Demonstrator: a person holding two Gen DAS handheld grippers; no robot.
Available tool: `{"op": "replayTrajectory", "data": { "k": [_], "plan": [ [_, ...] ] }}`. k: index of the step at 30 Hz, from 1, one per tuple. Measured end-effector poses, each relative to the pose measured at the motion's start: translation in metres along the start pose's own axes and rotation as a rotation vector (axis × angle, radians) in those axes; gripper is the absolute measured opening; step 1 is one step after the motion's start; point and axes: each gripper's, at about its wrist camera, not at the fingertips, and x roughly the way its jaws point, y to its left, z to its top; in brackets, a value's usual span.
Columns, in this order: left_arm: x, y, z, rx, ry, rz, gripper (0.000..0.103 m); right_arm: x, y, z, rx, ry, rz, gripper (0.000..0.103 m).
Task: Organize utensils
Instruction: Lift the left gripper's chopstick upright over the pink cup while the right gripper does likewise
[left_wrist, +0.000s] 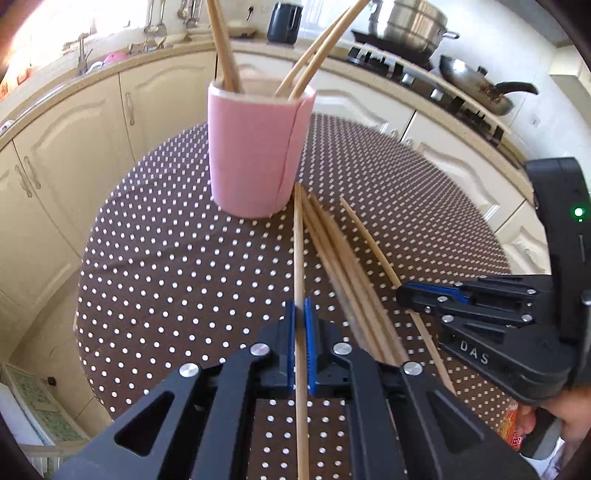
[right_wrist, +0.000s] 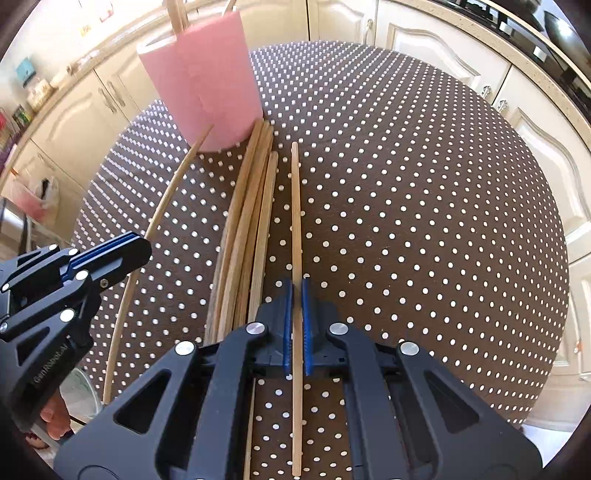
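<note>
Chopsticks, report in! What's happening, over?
Left gripper shut on one chopstick. Right gripper shut on another. Loose pile on table beside pink cup. Nothing blocking cup.

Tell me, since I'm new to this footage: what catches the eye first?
The pink cup stands on the dotted tablecloth with chopsticks poking out. Each gripper, left and right, is shut on one chopstick, and a loose bundle of chopsticks lies between them.
</note>
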Motion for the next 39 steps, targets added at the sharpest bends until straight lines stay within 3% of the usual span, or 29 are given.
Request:
{"op": "replayTrajectory", "data": {
  "k": [11,18,21,34,39],
  "plan": [
    [-0.063,0.004,0.004,0.038,-0.189,-0.018,0.005,-0.090,-0.022,-0.010,0.047,-0.270,0.110,0.005],
    [-0.106,0.008,0.010,0.050,-0.379,-0.056,0.005,-0.134,-0.024,-0.007,0.042,-0.451,0.168,0.005],
    [-0.118,0.011,0.018,0.043,-0.432,-0.061,0.005,-0.140,-0.003,0.013,0.037,-0.509,0.182,0.005],
    [-0.131,0.028,0.068,0.027,-0.577,-0.059,0.005,-0.150,0.003,0.047,0.030,-0.699,0.221,0.005],
    [-0.129,0.036,0.086,0.015,-0.666,-0.065,0.005,-0.150,0.005,0.062,0.016,-0.774,0.222,0.005]
  ]
}}
